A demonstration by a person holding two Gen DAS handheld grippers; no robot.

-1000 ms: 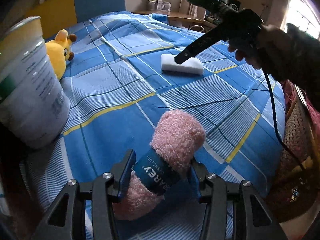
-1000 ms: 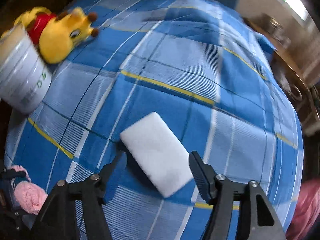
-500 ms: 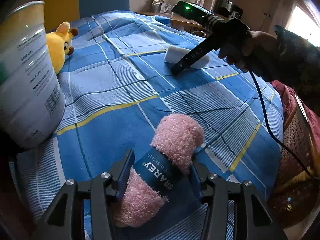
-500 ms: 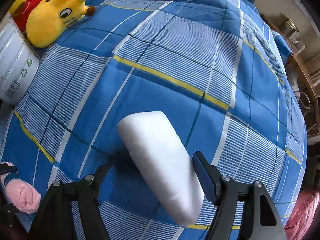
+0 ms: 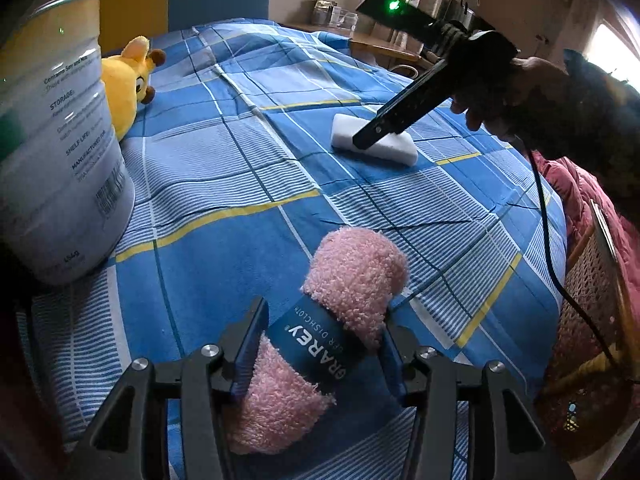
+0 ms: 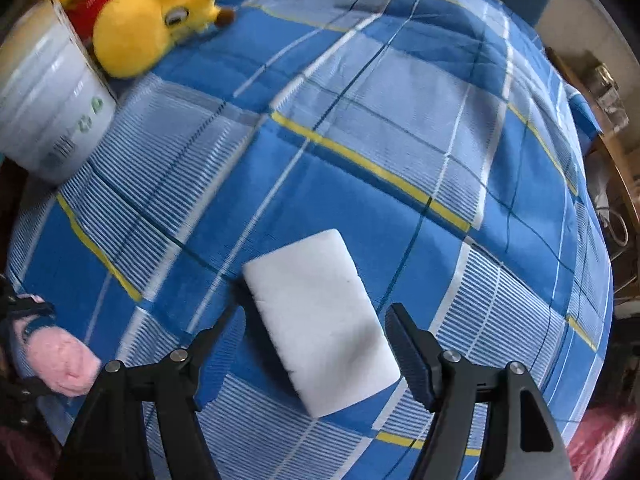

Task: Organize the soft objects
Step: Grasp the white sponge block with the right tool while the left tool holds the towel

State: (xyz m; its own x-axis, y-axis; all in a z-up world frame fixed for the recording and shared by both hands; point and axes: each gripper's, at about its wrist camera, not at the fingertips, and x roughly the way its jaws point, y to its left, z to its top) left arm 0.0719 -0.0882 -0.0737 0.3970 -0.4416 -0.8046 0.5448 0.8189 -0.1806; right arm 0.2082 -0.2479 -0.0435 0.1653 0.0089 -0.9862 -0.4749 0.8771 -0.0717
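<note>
Your left tool has its jaws closed in on the pink rolled dishcloth, both pads pressing the blue paper band around its middle, the roll lying slantwise on the bed with its fluffy far end poking out past the fingertips. Your right tool is pointing down over the white sponge block, jaws spread wide with a finger on either side of the block and daylight showing between each pad and the foam; those jaws have just been opening a touch, and the block lies flat on the blue plaid cover between them, not gripped. Out from there, the big white tin stands upright at the left edge of the bed, and the yellow plush toy in its red top lies just behind it, touching or nearly so. Your right hand shows in the left view, wrapped round the tool's handle with a black cable trailing down.
</note>
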